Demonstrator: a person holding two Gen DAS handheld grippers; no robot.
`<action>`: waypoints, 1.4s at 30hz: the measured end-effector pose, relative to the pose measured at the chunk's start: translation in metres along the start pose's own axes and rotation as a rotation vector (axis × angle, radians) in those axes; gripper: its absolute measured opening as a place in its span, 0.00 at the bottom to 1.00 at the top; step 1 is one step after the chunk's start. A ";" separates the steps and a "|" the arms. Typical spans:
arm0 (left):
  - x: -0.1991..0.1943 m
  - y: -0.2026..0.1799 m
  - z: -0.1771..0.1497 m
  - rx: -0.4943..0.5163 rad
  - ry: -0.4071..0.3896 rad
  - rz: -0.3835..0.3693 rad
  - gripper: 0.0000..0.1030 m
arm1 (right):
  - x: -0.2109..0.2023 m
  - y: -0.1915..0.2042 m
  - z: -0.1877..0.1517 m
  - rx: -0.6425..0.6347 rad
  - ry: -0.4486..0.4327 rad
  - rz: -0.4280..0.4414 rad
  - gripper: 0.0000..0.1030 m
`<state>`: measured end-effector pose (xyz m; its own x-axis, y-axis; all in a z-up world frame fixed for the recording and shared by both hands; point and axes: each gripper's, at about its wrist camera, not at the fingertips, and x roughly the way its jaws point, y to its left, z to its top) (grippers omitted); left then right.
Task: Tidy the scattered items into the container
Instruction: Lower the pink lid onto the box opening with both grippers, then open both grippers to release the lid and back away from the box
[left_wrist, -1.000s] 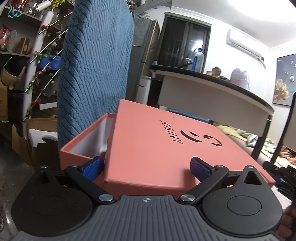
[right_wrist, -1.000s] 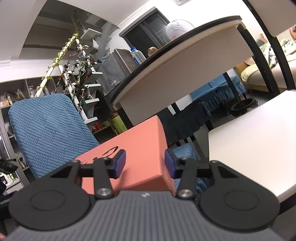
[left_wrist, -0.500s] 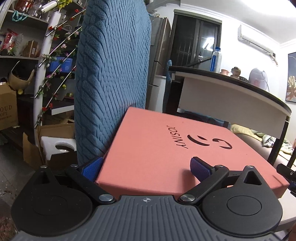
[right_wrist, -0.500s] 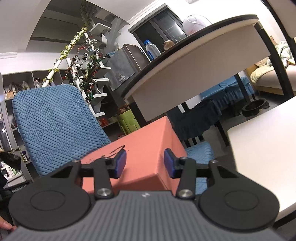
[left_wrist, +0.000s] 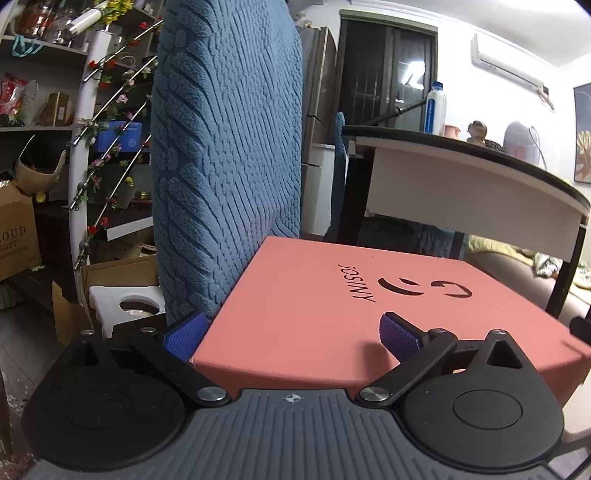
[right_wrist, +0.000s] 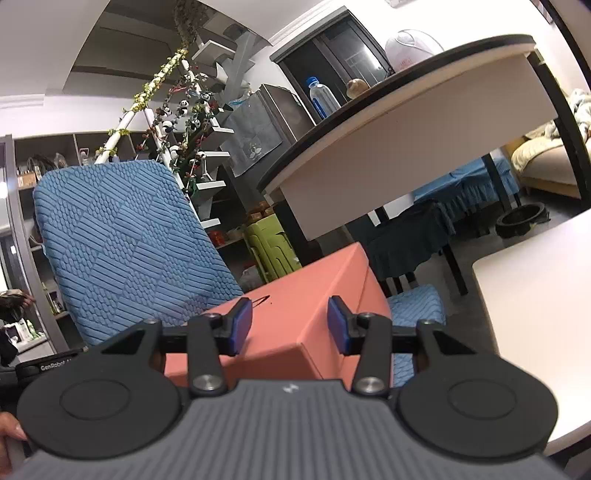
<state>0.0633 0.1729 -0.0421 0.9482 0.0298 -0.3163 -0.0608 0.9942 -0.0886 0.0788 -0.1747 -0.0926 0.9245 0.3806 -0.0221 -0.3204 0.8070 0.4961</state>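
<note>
On the blue chair (left_wrist: 225, 155), the pink box (left_wrist: 332, 306) sits with its lid on. We have our left gripper (left_wrist: 291, 332) spread wide across one near corner and our right gripper (right_wrist: 290, 326) parted round another; neither pinches it. We judge the two are squaring the lid. No scattered items show, presumably packed inside.

salmon-pink box (left_wrist: 332, 295) | lid on (black JOSINY logo on top) | lying flat | near blue chair back (left_wrist: 225, 147)
</note>
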 end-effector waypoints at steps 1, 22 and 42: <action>0.001 0.000 -0.001 0.004 0.008 0.002 0.98 | 0.000 0.000 0.000 0.002 0.001 -0.002 0.45; 0.005 0.001 -0.017 -0.012 0.040 0.021 0.98 | 0.009 -0.009 -0.005 -0.051 0.088 -0.037 0.35; -0.094 -0.087 -0.013 0.082 -0.101 -0.024 1.00 | -0.080 0.002 0.037 -0.226 0.062 -0.077 0.25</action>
<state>-0.0246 0.0820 -0.0172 0.9759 0.0122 -0.2177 -0.0161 0.9997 -0.0163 0.0117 -0.2199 -0.0579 0.9358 0.3353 -0.1088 -0.2939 0.9126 0.2843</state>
